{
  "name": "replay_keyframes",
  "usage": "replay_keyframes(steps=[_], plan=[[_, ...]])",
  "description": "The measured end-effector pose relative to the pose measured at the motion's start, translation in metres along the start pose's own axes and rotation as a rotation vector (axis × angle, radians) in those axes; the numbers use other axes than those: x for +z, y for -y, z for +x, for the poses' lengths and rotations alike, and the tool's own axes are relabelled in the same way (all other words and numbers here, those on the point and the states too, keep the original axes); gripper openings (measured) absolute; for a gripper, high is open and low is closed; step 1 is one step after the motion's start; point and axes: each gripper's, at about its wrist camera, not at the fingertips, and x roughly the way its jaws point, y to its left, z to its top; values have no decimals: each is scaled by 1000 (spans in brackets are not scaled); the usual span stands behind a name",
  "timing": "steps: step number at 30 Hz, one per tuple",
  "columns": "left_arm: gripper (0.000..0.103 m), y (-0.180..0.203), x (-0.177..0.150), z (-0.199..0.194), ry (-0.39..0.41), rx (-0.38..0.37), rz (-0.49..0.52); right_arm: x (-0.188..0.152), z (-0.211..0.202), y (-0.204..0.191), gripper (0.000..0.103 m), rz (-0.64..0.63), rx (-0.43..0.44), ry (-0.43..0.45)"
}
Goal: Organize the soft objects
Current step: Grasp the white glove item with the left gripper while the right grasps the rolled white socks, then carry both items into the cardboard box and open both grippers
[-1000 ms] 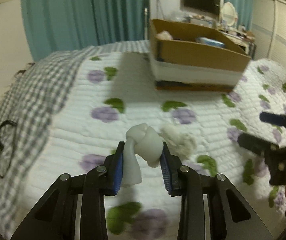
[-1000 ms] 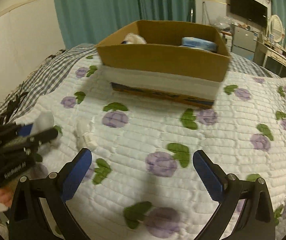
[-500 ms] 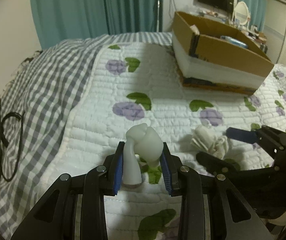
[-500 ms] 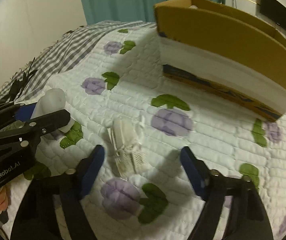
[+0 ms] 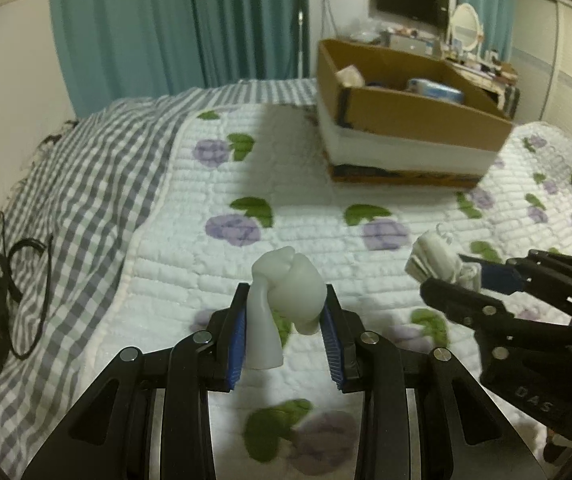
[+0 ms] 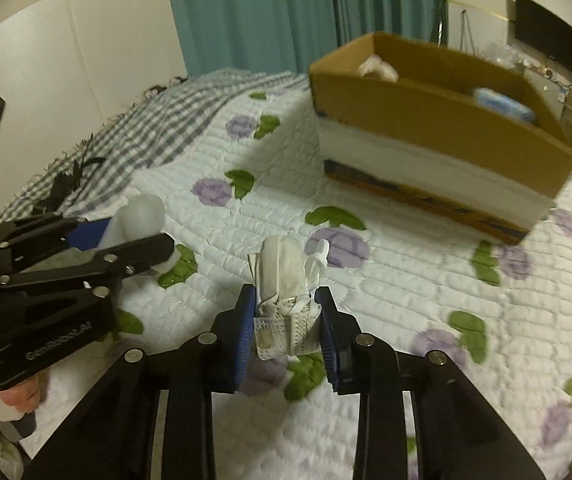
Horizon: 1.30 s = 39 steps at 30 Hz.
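Note:
My left gripper (image 5: 286, 320) is shut on a soft white hand-shaped toy (image 5: 292, 294) and holds it above the quilt. The toy also shows in the right wrist view (image 6: 141, 216). My right gripper (image 6: 286, 316) is shut on a rolled white lacy cloth bundle (image 6: 286, 280), lifted off the quilt; it also shows in the left wrist view (image 5: 434, 256), right of the left gripper. A cardboard box (image 5: 410, 120) stands farther back on the bed (image 6: 438, 136) and holds several soft items.
The floral white quilt (image 5: 306, 208) covers the bed, with a grey checked blanket (image 5: 85, 184) to the left. A black cable (image 5: 17, 288) lies on the blanket. Teal curtains (image 5: 165, 28) and a dresser with a TV (image 5: 410, 0) are behind.
My right gripper came down around the cloth bundle, shut on it and lifted it. My left gripper kept its hold on the white toy and shifted a little.

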Motion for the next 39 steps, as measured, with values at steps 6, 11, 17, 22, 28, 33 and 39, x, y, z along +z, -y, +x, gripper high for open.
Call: replay_keyframes(steps=[6,11,17,22,28,33,39], plan=[[33,24,15,-37,62,-13,41,4,-47,2,29,-5,-55,64],[33,43,32,-71,124,-29,70,18,-95,8,29,-7,-101,145],[33,71,63,-95,199,-55,113,42,-144,20,29,-26,-149,229],[33,94,99,-92,248,-86,138,71,-165,41,29,-18,-175,284],[33,116,140,-56,291,-67,153,111,-163,72,29,-27,-206,319],[34,121,170,-18,291,-81,136,143,-140,105,29,-5,-201,320],[34,123,203,38,283,-54,162,169,-101,146,29,32,-206,299]])
